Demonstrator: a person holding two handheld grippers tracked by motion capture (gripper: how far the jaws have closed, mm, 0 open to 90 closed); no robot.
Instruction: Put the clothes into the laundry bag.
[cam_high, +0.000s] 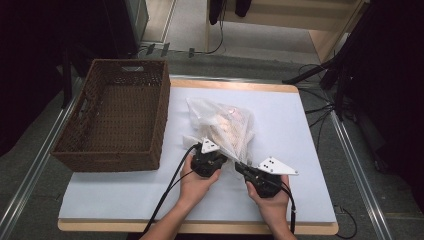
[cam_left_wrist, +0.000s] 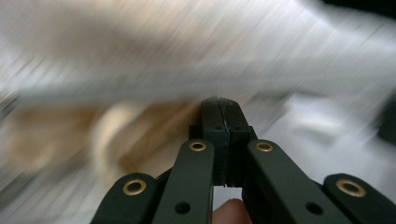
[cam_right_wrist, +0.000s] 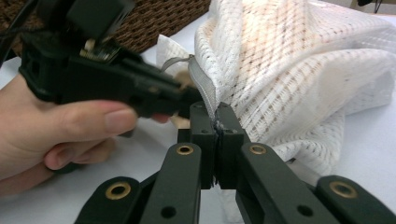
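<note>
High view: a white mesh bag (cam_high: 222, 125) with pale items inside lies mid-desk (cam_high: 125, 200), beside an empty wicker basket (cam_high: 117, 117). Both hand-held grippers meet at its near edge, left (cam_high: 212, 150) and right (cam_high: 239, 167).

Left gripper view: its jaws stand pressed together; motion blur hides whether any mesh is caught.

Right gripper view: the right hand-held gripper (cam_right_wrist: 217, 119) pinches the bag's grey zipper edge (cam_right_wrist: 203, 84), with the left one just beside it. Opening the bag looks barely begun; the contents are hard to identify.

Probably a lab: white-topped table (cam_high: 300, 190), metal floor rails (cam_high: 357, 170), trailing cables (cam_high: 320, 107), dark stands (cam_high: 345, 75).
</note>
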